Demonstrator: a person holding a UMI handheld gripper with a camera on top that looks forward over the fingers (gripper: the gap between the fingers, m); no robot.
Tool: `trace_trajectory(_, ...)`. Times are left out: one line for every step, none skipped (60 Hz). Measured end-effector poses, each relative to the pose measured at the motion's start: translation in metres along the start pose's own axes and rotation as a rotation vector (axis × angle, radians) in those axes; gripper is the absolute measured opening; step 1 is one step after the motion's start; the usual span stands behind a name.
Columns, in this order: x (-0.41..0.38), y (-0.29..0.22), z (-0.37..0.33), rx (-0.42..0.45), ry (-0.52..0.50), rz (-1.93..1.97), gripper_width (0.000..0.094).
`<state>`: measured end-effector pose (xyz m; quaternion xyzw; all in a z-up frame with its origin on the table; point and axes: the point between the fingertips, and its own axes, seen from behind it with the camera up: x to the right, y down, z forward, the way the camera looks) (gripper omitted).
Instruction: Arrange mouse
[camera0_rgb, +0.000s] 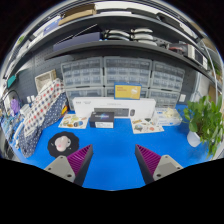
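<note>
Gripper (108, 163) low in the frame, magenta pads (80, 157) spread wide, nothing held between. Blue table (115, 150) beneath and ahead. At lower left, just beyond the left finger: a pinkish mouse (64, 144) resting on a round black mat (63, 146). Farther, at center, a small black device (102, 121) (type unclear) before a white printer (113, 107). Plant (205, 120) at right. Checked cloth (40, 110) at left. Drawer cabinets (105, 75) behind.
</note>
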<state>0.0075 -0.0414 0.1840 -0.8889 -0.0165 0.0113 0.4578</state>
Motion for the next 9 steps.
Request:
trace_trajectory(0.003,0.002,-0.002,-0.003,-0.003,-0.001,0.0848)
trace_trajectory(0.006,0.005,-0.004,-0.005,-0.006,-0.002,0.0849)
trace_trajectory(0.009,0.007,-0.006,-0.006,-0.008,-0.003,0.0850)
trace_trajectory(0.012,0.010,-0.008,-0.008,-0.010,-0.003,0.0853)
trace_trajectory(0.015,0.012,-0.009,-0.008,-0.013,-0.003,0.0849)
trace_trajectory(0.018,0.013,-0.011,-0.007,-0.017,-0.002,0.0846)
trace_trajectory(0.020,0.015,-0.013,-0.006,-0.020,0.001,0.0848)
trace_trajectory(0.023,0.016,-0.016,-0.006,-0.024,0.005,0.0848)
trace_trajectory(0.026,0.017,-0.018,-0.004,-0.026,0.007,0.0848)
